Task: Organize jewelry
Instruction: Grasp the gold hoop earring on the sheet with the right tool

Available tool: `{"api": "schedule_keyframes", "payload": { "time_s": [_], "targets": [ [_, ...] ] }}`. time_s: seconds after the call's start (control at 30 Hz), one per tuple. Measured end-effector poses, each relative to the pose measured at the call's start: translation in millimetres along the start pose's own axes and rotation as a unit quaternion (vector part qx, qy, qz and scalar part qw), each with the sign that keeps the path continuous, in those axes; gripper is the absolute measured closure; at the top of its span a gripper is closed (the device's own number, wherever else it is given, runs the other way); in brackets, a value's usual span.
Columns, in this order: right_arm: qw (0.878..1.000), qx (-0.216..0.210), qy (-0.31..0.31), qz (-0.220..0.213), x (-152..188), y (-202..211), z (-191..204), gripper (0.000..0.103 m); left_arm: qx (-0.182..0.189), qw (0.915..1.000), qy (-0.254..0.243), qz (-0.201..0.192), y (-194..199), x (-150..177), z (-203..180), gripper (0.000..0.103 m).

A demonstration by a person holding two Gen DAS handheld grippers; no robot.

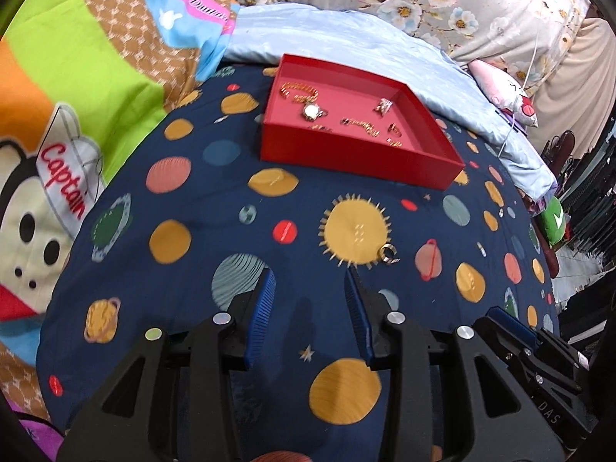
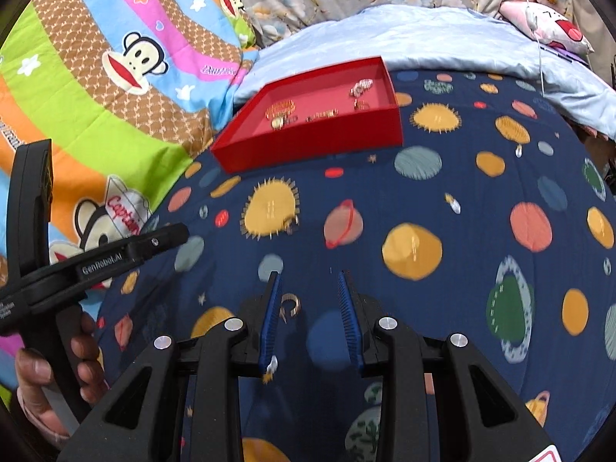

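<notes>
A red tray [image 1: 346, 158] lies on the planet-print bedspread and holds a gold watch [image 1: 312, 111], a gold bracelet [image 1: 298, 90] and several small gold pieces. It also shows in the right wrist view [image 2: 308, 142]. A gold ring [image 1: 388, 254] lies on the bedspread just ahead and right of my open, empty left gripper [image 1: 310, 281]. The same ring [image 2: 291, 225] shows farther off in the right wrist view. Another gold ring [image 2: 289, 305] lies between the fingers of my open right gripper [image 2: 308, 281], close to the left finger.
The left gripper's body and the hand holding it [image 2: 57, 346] sit at the left of the right wrist view. A monkey-print quilt [image 1: 77, 115] lies left, a pale blue quilt [image 1: 346, 38] behind the tray, and a pink plush [image 1: 504, 88] at the back right.
</notes>
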State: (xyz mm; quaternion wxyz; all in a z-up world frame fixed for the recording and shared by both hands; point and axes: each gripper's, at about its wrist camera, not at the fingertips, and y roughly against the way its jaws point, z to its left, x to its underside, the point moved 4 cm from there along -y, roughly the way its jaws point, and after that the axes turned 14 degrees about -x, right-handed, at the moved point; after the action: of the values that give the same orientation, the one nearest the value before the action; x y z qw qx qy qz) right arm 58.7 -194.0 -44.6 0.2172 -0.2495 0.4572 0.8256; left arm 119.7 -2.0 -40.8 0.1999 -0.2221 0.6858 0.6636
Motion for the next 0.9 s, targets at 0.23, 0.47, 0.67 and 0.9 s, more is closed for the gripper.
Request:
{"api": "schedule_keyframes", "payload": {
  "time_s": [0.23,0.47,0.67,0.9],
  "targets": [
    [1.0,0.004,-0.002,0.02,17,-12,1,0.073,-0.003,0.9999,0.005,0.014,-5,14,9,0.067],
    [0.999,0.005,0.009,0.04,22,-33,9,0.073,-0.005,0.9997,0.011,0.021,-6,23,19,0.064],
    [0.999,0.006,0.019,0.044,21,-44,16,0.073,-0.013,0.9995,0.01,0.026,-8,31,29,0.057],
    [0.998,0.01,0.03,0.051,21,-55,20,0.074,-0.014,0.9995,0.009,0.028,-11,32,31,0.056]
  ]
}}
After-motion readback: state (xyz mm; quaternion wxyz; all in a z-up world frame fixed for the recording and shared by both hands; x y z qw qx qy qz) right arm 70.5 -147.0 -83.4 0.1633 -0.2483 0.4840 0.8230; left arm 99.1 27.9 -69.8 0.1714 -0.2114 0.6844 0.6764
